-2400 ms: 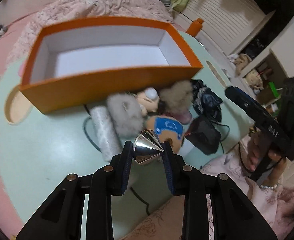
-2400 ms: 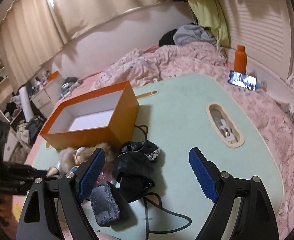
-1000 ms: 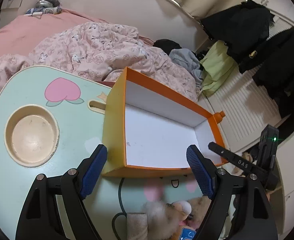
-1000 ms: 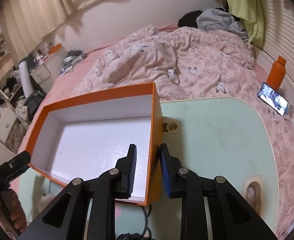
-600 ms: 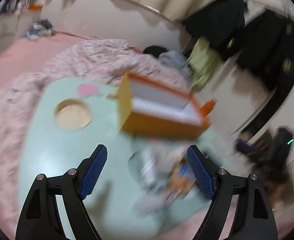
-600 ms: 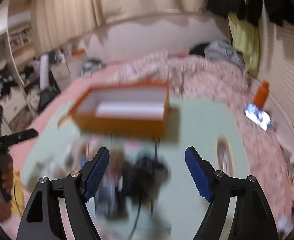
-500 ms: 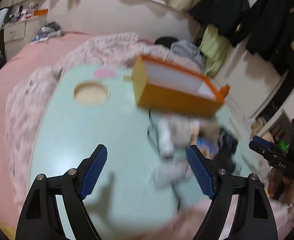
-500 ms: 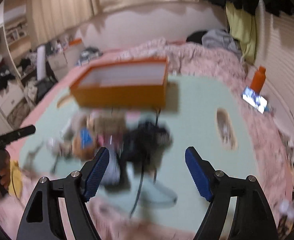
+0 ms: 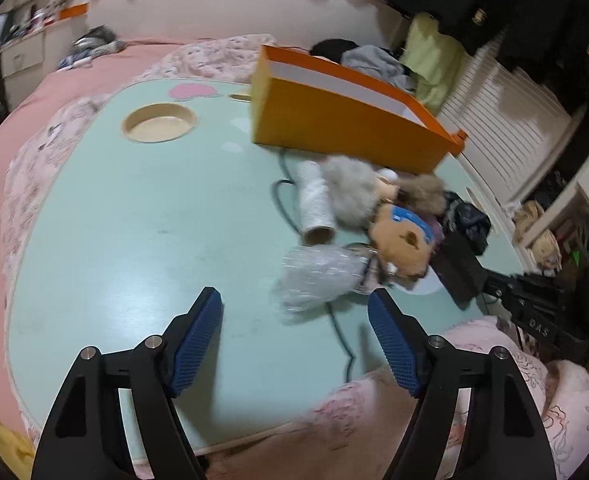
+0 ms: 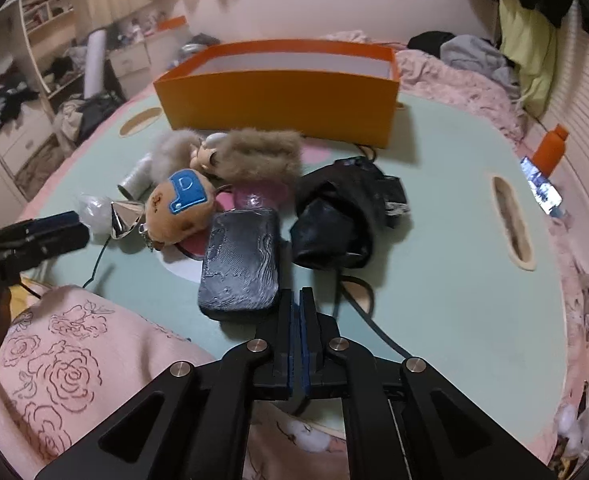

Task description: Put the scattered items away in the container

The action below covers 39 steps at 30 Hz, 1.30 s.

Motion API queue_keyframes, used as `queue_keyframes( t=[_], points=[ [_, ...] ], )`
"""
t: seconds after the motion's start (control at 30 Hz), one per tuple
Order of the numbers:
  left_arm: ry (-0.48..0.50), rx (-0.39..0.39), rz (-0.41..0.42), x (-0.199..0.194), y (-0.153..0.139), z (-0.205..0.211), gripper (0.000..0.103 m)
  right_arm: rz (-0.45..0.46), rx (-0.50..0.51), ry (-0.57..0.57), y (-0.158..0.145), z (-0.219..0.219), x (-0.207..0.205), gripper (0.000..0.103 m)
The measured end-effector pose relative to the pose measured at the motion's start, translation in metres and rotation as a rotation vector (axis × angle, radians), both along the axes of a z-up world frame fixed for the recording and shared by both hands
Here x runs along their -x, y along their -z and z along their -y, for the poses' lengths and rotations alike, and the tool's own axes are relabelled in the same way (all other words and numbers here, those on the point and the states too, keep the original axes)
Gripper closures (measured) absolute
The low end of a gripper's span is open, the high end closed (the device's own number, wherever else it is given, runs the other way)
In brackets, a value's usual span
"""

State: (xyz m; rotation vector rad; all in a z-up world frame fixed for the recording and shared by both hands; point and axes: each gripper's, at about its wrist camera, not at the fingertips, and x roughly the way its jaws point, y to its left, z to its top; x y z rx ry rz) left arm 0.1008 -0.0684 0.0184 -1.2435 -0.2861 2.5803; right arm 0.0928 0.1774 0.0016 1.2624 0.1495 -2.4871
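Left gripper is hovering above the near part of the mint table, jaws wide but closing, nothing between the pads yet. Right gripper is sitting with its jaws fully together and empty, tips just short of the dark textured case.

Step in hand, as I read it: both claws are lining up for a fresh pick, nothing being carried. Next move for the left looks like dropping onto the crinkly clear wrap just ahead of its right finger, and closing gently since it looks soft and light. Right needs to reopen before it can take the case or the black bag beside it.

Scattered pile is lying mid-table in front of the container: tan plush with blue patch, grey and brown fur pieces, paper roll, shiny silver cone, a cable running under the lot. Items are touching and overlapping, so snagging a neighbour or the cable is a risk.

Orange box is standing upright at the far side, open top, white inside; what shows of the inside looks empty.
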Motion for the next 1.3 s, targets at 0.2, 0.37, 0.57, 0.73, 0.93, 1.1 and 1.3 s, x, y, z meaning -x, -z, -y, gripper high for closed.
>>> queue_keyframes(
  t=[0.2,0.37,0.57,0.73,0.93,1.1,1.3],
  points=[
    [0.102,0.059,-0.006,0.021,-0.002,-0.034,0.030,-0.004,0.004,-0.036,-0.004,0.019,0.018,0.098],
    [0.123,0.048,-0.002,0.048,-0.004,-0.042,0.038,-0.011,0.027,-0.058,-0.008,0.031,0.040,0.098],
    [0.123,-0.023,-0.019,0.055,-0.011,-0.036,0.041,-0.066,0.088,-0.067,-0.022,0.033,0.046,0.097],
    [0.113,-0.097,-0.045,0.025,-0.025,-0.007,0.035,-0.099,0.141,-0.061,-0.038,0.009,0.016,0.057],
    [0.117,-0.002,-0.025,-0.005,-0.007,-0.009,0.034,-0.064,0.076,0.010,-0.017,-0.001,-0.004,0.054],
    [0.068,0.071,-0.043,-0.003,-0.001,-0.016,0.033,-0.016,0.007,0.055,-0.001,0.005,0.007,0.052],
    [0.094,0.290,-0.110,-0.009,0.013,-0.042,0.006,0.003,-0.057,0.071,0.011,0.007,0.008,0.000]
  ],
)
